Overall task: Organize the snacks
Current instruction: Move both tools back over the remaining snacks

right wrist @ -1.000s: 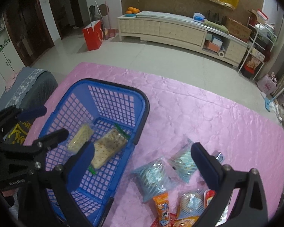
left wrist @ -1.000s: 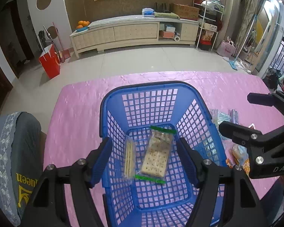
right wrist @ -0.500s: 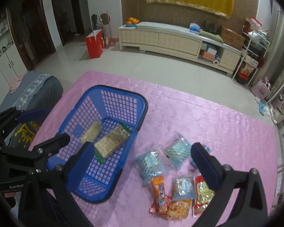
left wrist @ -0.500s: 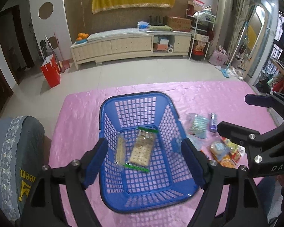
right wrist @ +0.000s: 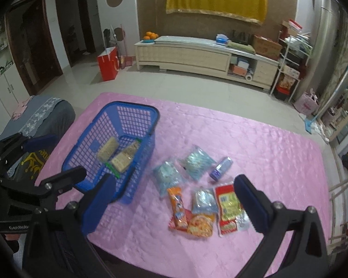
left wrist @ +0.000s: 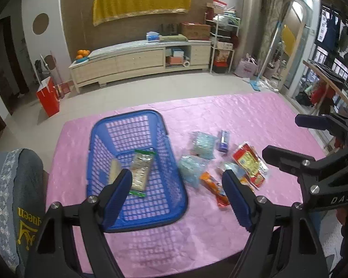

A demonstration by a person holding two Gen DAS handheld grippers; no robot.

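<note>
A blue plastic basket (left wrist: 171, 199) (right wrist: 132, 192) stands on the left of the pink table and holds two cracker packs (left wrist: 140, 169) (right wrist: 124, 158). Several snack packs lie loose to its right: two pale blue bags (right wrist: 197, 164), a small purple pack (right wrist: 220, 168), an orange pack (right wrist: 177, 205), a red and yellow pack (right wrist: 228, 205). My left gripper (left wrist: 177, 197) is open and empty, high above the basket's near end. My right gripper (right wrist: 174, 203) is open and empty, high above the loose snacks.
The pink tablecloth (left wrist: 243, 120) covers the whole table. A grey chair back (left wrist: 14, 185) stands at the table's left edge. Beyond the table are tiled floor, a red bag (left wrist: 47, 96) and a long low cabinet (left wrist: 139, 62).
Both grippers have risen and pulled back from the table, so the basket and snacks look smaller. Both stay open and empty. The snacks have not moved.
</note>
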